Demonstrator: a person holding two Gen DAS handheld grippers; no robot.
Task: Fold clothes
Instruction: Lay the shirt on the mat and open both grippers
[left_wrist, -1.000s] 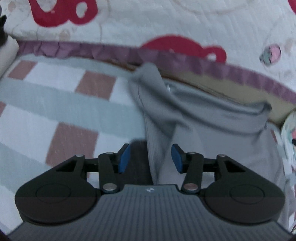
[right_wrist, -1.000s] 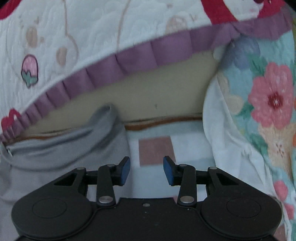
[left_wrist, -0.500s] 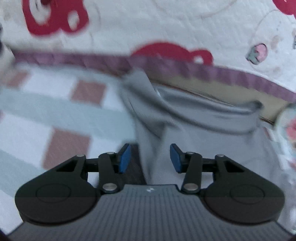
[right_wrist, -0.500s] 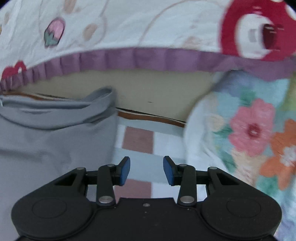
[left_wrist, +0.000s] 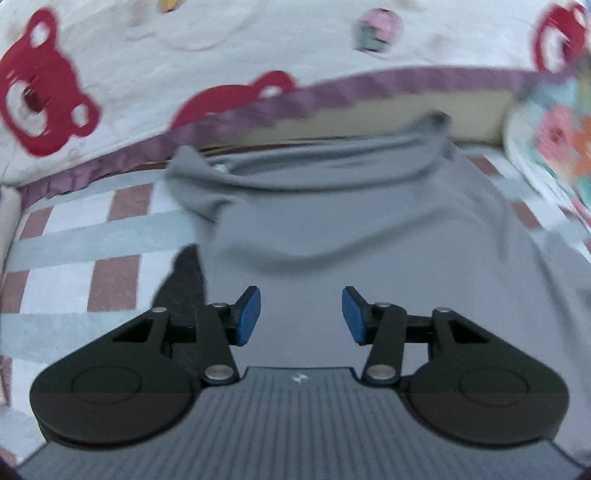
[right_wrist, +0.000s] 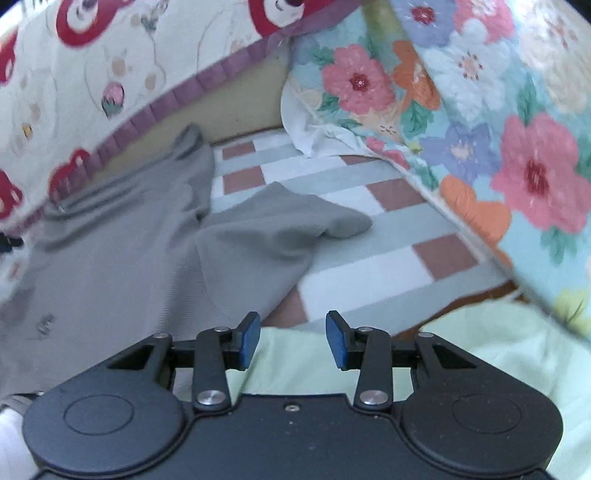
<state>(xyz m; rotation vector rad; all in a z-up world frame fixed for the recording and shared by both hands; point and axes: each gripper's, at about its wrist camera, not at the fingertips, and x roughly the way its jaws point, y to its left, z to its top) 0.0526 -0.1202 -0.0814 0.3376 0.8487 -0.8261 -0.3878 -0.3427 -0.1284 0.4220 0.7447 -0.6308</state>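
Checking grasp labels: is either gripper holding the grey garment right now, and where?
Nothing is held. The left gripper and the right gripper are both open, fingers apart with no cloth of the grey garment between them.

Black left gripper (left_wrist: 301, 319), blue-padded fingers (left_wrist: 248, 320), silver pivot screws, ribbed grey housing

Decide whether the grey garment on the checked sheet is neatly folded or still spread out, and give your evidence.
Spread out, not folded. The grey garment lies loosely across the checked sheet, its sleeve flung sideways and its collar bunched. Neither claw holds it.
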